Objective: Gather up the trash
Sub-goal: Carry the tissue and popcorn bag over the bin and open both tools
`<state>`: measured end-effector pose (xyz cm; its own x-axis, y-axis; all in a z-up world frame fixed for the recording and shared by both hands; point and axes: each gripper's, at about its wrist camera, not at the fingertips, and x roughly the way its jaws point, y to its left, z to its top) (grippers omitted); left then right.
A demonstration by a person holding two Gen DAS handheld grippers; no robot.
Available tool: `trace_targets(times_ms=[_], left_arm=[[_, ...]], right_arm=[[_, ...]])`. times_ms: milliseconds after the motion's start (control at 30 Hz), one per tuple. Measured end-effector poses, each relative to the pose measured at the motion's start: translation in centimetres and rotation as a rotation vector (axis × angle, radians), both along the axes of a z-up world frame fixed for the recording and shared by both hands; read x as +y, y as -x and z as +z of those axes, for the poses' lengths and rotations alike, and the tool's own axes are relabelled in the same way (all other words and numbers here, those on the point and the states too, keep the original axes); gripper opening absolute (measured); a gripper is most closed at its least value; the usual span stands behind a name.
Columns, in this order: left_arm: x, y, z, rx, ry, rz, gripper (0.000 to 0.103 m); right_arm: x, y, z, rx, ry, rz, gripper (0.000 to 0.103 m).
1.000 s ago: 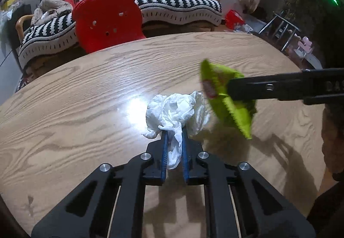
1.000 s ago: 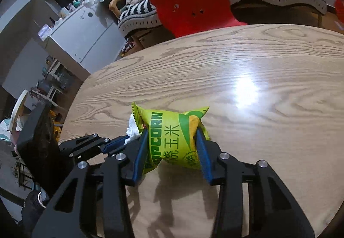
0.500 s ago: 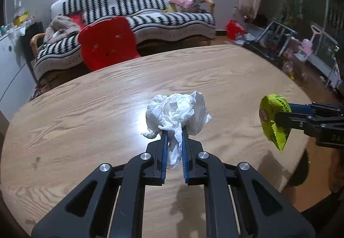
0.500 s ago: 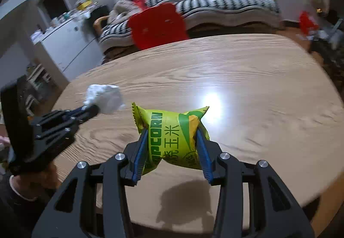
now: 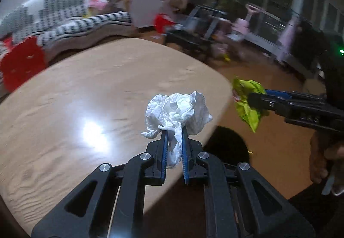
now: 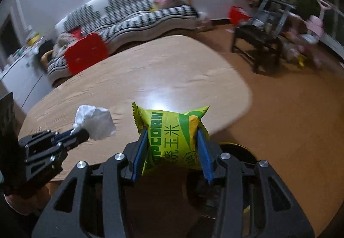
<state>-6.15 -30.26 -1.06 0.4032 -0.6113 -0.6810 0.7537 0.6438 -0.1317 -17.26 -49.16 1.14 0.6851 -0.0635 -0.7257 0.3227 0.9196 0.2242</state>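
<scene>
Left wrist view: nearest, the left gripper is clamped on a crumpled white tissue, held above the near right edge of the wooden table. To the right, the right gripper pinches a green popcorn bag out over the floor, with a dark round bin below. In the right wrist view the bag sits squeezed between blue pads. Farther off stand a red chair and a striped sofa.
</scene>
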Motion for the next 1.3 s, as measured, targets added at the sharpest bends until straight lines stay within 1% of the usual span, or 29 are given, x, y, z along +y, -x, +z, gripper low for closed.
trace_targets(times_ms=[100,167,333,400,533,667,767,1200,1267,1300], left_arm=[[-3.2,1.3,-1.0,0.015,-0.013,-0.055,0.011],[-5.2,2.0,-2.1,0.045,-0.025,-0.096,0.011],[-8.7,2.9,-4.5,0.11,-0.059,-0.172,0.011],[-9.2,3.1,-5.2,0.129,-0.069,-0.191,0.011],[-10.7,3.5,-6.4,0.139,-0.104,-0.221,0.011],[-11.3,3.5,-6.9,0.148,-0.116,-0.235,0.011],[-11.7,3.1,-7.0,0.154,-0.123,-0.237,0.011],[-12.2,2.6,-7.6,0.155,-0.129,-0.235,0.011],[-12.1,2.7,-7.7,0.158,-0.13,-0.242,0.013],[-12.2,2.7,-7.7,0.159,-0.131,-0.243,0.021]], right_arm=[[-2.9,2.0,-1.7,0.041,-0.011,-0.054,0.044],[-4.5,3.0,-3.0,0.077,-0.027,-0.08,0.044],[-7.6,5.0,-6.3,0.17,-0.109,-0.12,0.045],[-8.6,5.1,-7.3,0.198,-0.136,-0.125,0.045],[-8.4,5.3,-7.9,0.218,-0.15,-0.118,0.045],[-7.9,4.8,-7.7,0.219,-0.152,-0.11,0.045],[-8.0,4.3,-7.6,0.219,-0.153,-0.106,0.045],[-8.1,4.1,-7.3,0.216,-0.137,-0.124,0.047],[-8.2,4.1,-7.3,0.213,-0.139,-0.131,0.049],[-8.2,4.1,-7.3,0.212,-0.138,-0.134,0.05]])
